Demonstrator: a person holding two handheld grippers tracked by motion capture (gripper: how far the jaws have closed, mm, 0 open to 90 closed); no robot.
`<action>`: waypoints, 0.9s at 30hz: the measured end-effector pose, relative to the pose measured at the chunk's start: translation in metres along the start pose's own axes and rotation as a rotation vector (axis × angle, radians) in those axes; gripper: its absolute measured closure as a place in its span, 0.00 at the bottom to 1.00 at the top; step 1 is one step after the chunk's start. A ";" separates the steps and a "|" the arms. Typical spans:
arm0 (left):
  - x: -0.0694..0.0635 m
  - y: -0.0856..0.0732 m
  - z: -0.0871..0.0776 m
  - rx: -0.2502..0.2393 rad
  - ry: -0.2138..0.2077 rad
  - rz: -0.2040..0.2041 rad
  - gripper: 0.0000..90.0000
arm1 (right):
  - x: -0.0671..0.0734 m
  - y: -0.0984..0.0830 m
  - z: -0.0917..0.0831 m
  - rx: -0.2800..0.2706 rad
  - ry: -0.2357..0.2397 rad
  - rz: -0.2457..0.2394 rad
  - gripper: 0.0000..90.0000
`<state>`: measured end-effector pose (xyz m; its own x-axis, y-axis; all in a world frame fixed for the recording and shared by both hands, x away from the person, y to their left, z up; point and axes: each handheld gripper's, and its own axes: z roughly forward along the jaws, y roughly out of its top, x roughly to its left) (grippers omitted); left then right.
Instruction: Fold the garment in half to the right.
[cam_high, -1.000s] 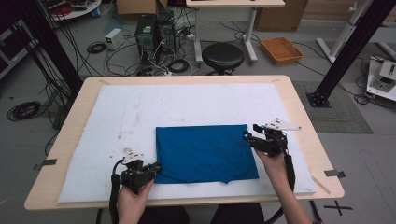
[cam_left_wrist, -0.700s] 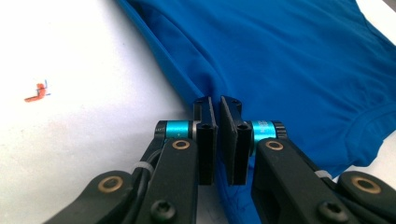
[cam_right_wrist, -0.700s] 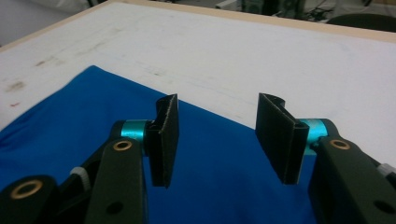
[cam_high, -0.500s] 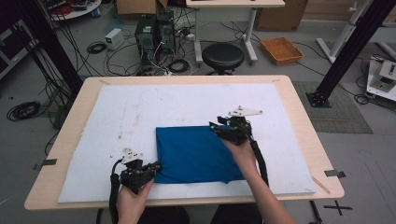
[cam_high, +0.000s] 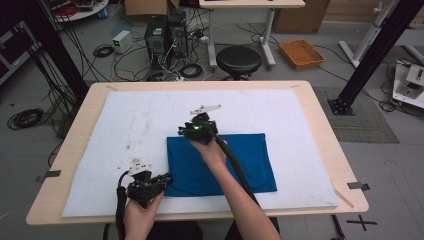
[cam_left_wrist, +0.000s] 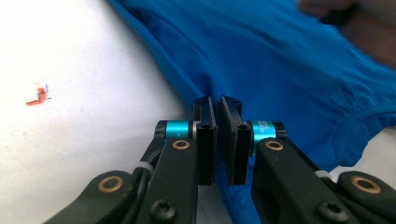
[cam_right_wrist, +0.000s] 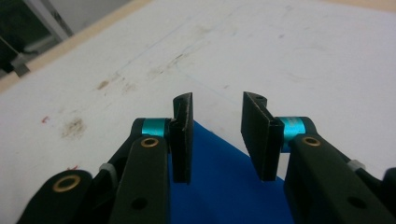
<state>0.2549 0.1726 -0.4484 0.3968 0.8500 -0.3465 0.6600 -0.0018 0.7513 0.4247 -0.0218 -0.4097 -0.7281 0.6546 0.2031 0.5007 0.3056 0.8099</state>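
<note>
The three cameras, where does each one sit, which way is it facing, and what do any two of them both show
High view: above the person's side of the table, looking forward and down; both forearms, left gripper, right gripper.
Left gripper view: on the left gripper, jaws clamped on the blue cloth edge.
Right gripper view: on the right gripper, jaws apart over the cloth's corner, facing the white mat.
All three share the cloth and mat.

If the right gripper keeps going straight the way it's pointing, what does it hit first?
Probably the white mat. The right gripper stands open over the corner of the blue cloth, aimed past it at bare mat, with nothing else in that line. Depth is hard to judge.
</note>
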 end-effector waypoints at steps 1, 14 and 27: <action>0.000 0.000 0.000 0.001 -0.003 -0.004 0.94 | 0.005 0.002 0.009 0.020 -0.009 -0.014 0.72; 0.005 0.000 0.000 -0.002 -0.018 -0.025 0.94 | 0.021 0.014 0.062 0.167 -0.014 -0.053 0.71; 0.005 -0.001 -0.003 -0.001 -0.013 -0.023 0.94 | 0.026 0.013 0.081 0.251 -0.062 -0.104 0.82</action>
<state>0.2542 0.1784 -0.4497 0.3897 0.8428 -0.3713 0.6687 0.0182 0.7433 0.4499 0.0554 -0.4384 -0.7557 0.6494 0.0854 0.5305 0.5304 0.6612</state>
